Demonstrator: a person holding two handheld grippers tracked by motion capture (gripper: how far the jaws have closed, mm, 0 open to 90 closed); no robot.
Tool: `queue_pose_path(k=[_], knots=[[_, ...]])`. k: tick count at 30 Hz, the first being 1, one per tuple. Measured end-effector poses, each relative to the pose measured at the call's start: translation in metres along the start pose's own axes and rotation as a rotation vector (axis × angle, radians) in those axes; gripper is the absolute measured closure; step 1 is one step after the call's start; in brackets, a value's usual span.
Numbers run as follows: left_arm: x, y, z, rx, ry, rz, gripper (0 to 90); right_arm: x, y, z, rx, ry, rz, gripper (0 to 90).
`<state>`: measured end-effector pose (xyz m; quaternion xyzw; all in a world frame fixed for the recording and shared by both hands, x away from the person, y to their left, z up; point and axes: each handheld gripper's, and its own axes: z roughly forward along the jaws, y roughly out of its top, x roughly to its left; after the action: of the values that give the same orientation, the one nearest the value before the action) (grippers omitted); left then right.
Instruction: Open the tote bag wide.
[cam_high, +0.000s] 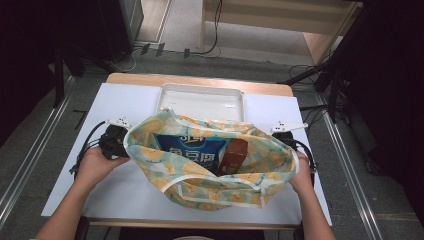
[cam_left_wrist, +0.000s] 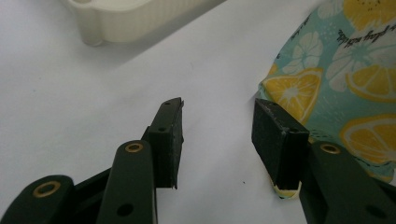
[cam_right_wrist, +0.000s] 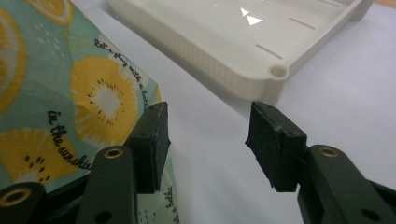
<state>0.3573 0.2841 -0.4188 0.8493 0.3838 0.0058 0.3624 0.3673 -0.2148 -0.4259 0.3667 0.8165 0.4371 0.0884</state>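
Note:
A teal cloth bag (cam_high: 200, 185) printed with lemon slices lies open at the middle of the table. Inside it are a blue snack packet (cam_high: 192, 150) and a brown packet (cam_high: 235, 152). My left gripper (cam_high: 119, 142) sits at the bag's left rim and my right gripper (cam_high: 289, 140) at its right rim, each held in a hand. In the left gripper view my gripper (cam_left_wrist: 217, 123) is open; the bag (cam_left_wrist: 345, 70) lies against the outside of one jaw. The right gripper (cam_right_wrist: 208, 128) is open too, with the bag (cam_right_wrist: 70, 93) beside one jaw. Nothing lies between either pair of jaws.
A shallow white tray (cam_high: 200, 97) stands just behind the bag, also seen as the tray (cam_left_wrist: 121, 18) and the tray (cam_right_wrist: 224, 42) in the gripper views. A white sheet (cam_high: 120, 105) covers the table, bare at left and right of the bag. Cables trail on the floor beyond.

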Motion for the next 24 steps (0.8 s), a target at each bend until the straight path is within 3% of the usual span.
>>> queue_pose_path(k=[6,17,24], knots=[[-0.0029,-0.0005,0.0015,0.015,-0.004,0.034,49.3,0.0018,0.0002,-0.0005,-0.001,0.013,-0.008,49.6],[-0.0025,-0.0011,-0.0018,-0.004,-0.003,0.033,48.2,-0.0003,0.0001,-0.0017,-0.007,0.034,0.022,50.3],[-0.0029,-0.0014,-0.0021,-0.008,-0.011,0.044,48.6,-0.0009,0.0004,-0.0034,-0.023,0.038,0.014,50.3]])
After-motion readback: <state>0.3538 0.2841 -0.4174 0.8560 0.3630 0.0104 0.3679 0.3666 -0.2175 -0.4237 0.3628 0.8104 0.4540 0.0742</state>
